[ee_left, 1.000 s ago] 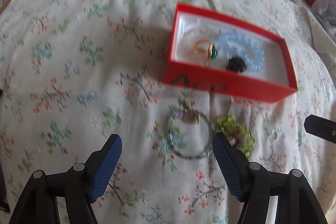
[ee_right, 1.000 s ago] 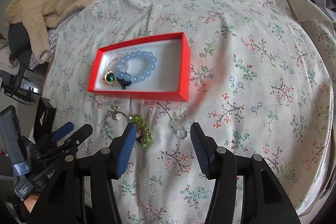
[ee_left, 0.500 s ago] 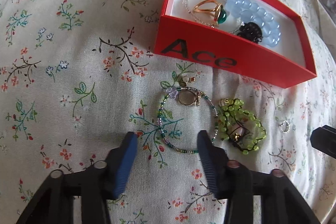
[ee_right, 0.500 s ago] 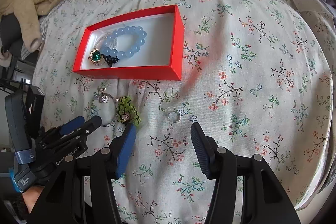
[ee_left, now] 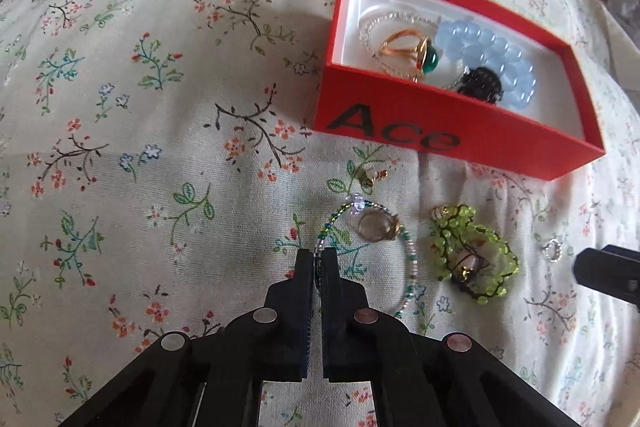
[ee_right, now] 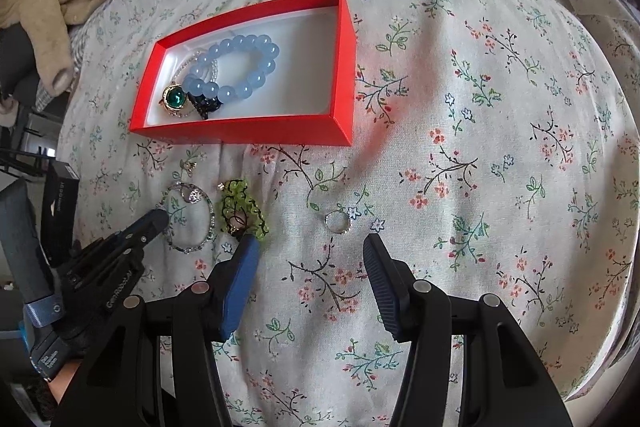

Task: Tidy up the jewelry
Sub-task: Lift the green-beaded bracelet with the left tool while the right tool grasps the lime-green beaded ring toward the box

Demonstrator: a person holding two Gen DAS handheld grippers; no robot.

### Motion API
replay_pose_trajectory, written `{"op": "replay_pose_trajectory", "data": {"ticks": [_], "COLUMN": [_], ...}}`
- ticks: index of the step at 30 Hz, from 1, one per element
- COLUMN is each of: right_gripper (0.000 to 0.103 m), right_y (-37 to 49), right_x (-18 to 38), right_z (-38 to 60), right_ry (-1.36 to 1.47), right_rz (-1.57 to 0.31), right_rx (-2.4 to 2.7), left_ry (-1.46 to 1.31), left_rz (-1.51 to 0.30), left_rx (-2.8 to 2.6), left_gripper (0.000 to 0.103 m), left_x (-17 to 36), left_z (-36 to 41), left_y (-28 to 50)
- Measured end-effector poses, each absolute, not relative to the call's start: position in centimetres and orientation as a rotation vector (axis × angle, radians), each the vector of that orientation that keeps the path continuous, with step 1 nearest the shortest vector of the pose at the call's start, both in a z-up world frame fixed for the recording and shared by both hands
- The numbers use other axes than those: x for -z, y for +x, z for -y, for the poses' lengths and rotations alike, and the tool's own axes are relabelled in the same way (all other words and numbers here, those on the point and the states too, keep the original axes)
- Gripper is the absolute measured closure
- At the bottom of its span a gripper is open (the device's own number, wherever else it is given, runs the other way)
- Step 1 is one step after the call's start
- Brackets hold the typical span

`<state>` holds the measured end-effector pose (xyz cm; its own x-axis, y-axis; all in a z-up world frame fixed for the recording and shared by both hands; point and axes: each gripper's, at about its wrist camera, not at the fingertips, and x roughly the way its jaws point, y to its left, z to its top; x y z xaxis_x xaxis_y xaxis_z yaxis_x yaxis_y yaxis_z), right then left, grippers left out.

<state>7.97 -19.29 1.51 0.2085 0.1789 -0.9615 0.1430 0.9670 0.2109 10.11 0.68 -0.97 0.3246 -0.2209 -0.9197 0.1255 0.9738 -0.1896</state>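
the left tongs are clenched on the near-left arc of the beaded bracelet, which lies on the bed just in front of the red box, so the lift goes forward and right, while the right tongs gape unused.

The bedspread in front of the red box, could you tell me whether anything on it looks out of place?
Yes: a thin beaded bracelet, a green beaded piece and a small silver ring lie loose outside the red box. The left gripper is pinching the bracelet.
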Motion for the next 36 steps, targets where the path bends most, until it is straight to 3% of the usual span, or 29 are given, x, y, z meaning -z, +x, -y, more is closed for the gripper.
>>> {"op": "replay_pose_trajectory", "data": {"ticks": [13,17,22,27,36], "right_gripper": [0.047,0.064,0.073,0.092,0.094], "right_y": [9.0,9.5,10.1,10.3,9.0], "right_x": [0.2,0.9,2.1,2.4,-0.5], "right_z": [17.3,16.6,16.2,16.1,16.5], "right_ry": [0.345,0.347,0.374,0.35,0.335], "right_rz": [-1.389,-1.398,-1.427,-1.423,-1.35], "right_rx": [-0.073,-0.076,-0.088,-0.076,-0.133], "left_ry": [-0.119,-0.134,-0.139,-0.137,-0.161], "left_rz": [-1.167,-1.175,-1.178,-1.176,-1.158], "left_rx": [0.252,0.265,0.271,0.277,0.274], "left_gripper": [0.103,0.103,0.103,0.103,0.103], "left_x": [-1.7,-1.7,-1.6,-1.7,-2.2], "left_z": [-2.4,-2.6,-2.7,-2.6,-3.0], "left_y": [9.3,9.0,8.9,9.0,8.9]}}
